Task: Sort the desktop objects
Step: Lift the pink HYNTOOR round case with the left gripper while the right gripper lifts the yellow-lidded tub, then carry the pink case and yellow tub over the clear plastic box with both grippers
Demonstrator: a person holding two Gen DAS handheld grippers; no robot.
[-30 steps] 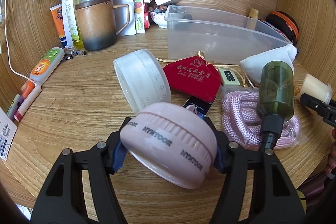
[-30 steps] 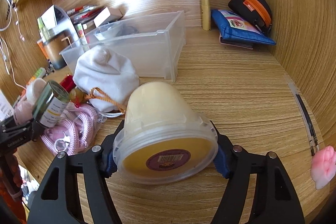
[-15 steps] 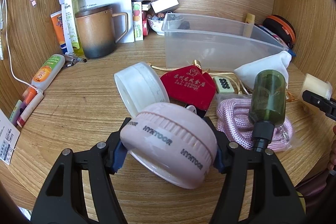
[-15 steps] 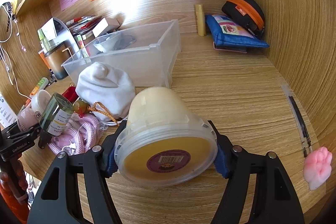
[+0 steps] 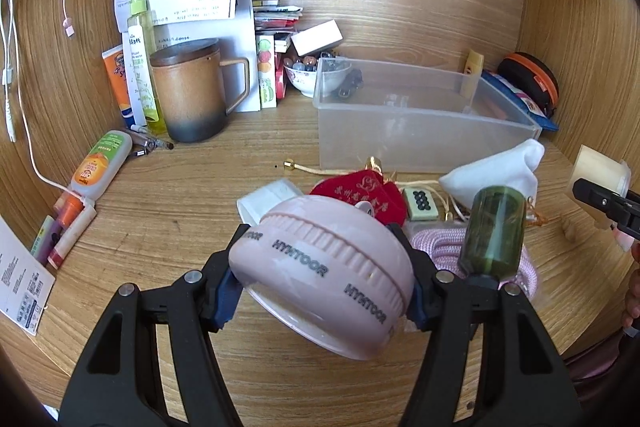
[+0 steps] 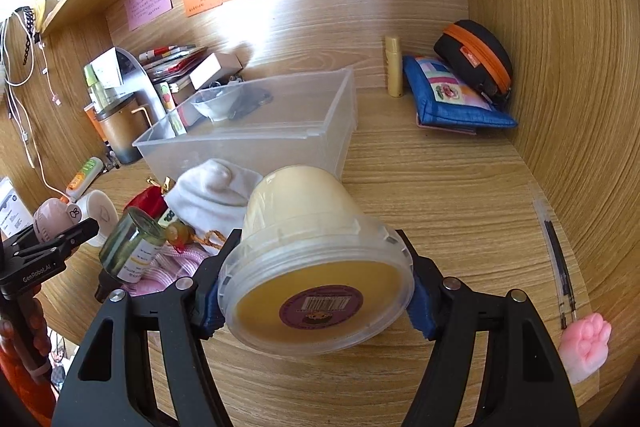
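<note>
Above the desk (image 5: 180, 211), left fingers (image 5: 224, 297) clamp a pink jar (image 5: 324, 275), right fingers (image 6: 424, 311) grip a yellow tub (image 6: 312, 267)

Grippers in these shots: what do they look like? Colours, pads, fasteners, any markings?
Both match: the left gripper and right gripper have matte black plastic fingers with triangular cutouts, blue pads at the tips, and silver round screw heads. In the right wrist view, the left unit's body carries white "GenRobot.AI" lettering. No cables or sleeves are visible.

There are two grippers, the left gripper (image 5: 322, 281) and the right gripper (image 6: 316, 295). There is one clear bin (image 5: 416, 119), one brown mug (image 5: 190, 91), one green bottle (image 5: 493, 233), one red pouch (image 5: 360, 193) and three sticky notes.
</note>
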